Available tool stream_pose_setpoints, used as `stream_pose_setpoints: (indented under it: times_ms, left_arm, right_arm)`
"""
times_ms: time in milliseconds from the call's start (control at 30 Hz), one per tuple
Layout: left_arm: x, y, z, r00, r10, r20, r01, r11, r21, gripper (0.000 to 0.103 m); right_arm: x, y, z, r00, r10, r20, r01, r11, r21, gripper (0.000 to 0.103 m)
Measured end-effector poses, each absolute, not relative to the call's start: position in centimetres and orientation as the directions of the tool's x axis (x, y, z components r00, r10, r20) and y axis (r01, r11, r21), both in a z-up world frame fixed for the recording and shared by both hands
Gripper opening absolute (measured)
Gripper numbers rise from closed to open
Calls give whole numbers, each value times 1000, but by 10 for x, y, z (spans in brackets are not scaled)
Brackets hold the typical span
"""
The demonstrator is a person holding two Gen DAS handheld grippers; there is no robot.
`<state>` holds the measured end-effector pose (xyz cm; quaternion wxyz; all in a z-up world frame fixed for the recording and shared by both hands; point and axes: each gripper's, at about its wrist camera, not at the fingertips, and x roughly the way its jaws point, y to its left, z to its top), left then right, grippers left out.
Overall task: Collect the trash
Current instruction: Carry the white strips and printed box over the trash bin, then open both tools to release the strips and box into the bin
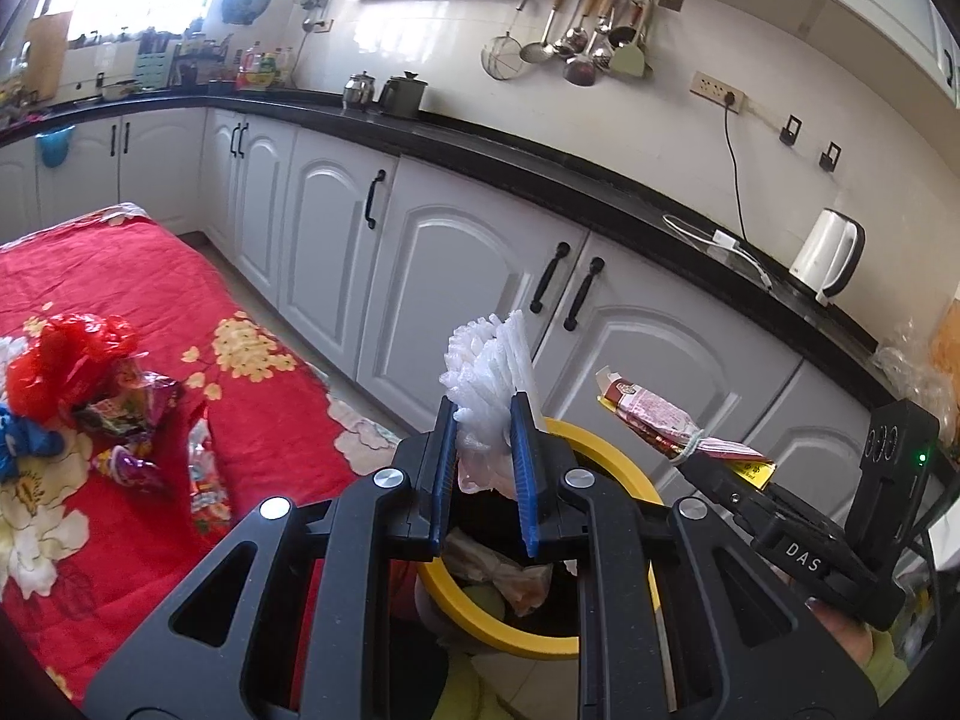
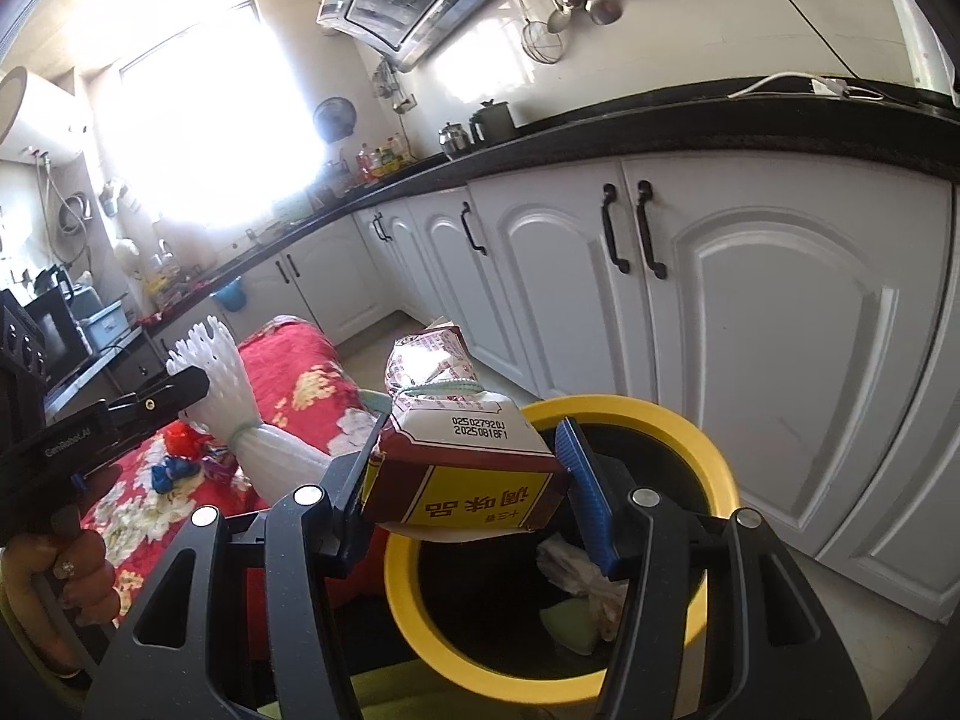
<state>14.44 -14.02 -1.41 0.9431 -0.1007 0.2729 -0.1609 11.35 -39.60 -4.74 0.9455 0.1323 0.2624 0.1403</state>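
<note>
A: Left gripper (image 1: 486, 450) up close, jaws pinched narrow on a white plastic bundle (image 1: 489, 366), its frilly end sticking up past the blue pads.

B: And the right gripper (image 2: 465, 483) grips a seasoning packet (image 2: 462, 456), jaws about half spread, pads pressing both sides. A green band ties its neck.

A: Both hover over the bin (image 2: 714, 462), yellow rim, crumpled trash inside.

B: Over on the left, the red floral cloth (image 1: 150, 276) carries more rubbish: a red bag (image 1: 66, 360) and shiny wrappers (image 1: 129, 408), well apart from the bin.

A: Behind, white cabinets (image 1: 468, 252) under a black counter (image 1: 540, 162), with a kettle (image 1: 831, 252) at its right end.
</note>
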Motion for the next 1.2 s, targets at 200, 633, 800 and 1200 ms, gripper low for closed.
stream_pose_setpoints:
  times_ms: [200,633,800,1200]
  left_arm:
    - [149,-153,-24,791,-360,-495,261,930,-259,12]
    - [159,-171,-47,763,-357,-539,282,934,-220,13]
    - [162,-176,-56,748,-357,-560,286,934,-213,13]
    - [173,-184,-79,708,-356,-610,288,934,-211,13]
  right_arm:
    - [115,-401,-59,819,299,-489,-162,939,304,52]
    - [121,-410,-80,798,244,-551,-87,952,295,53]
    - [125,-412,-90,782,234,-577,-65,953,297,53]
    - [135,-413,-111,739,209,-640,-23,958,287,53]
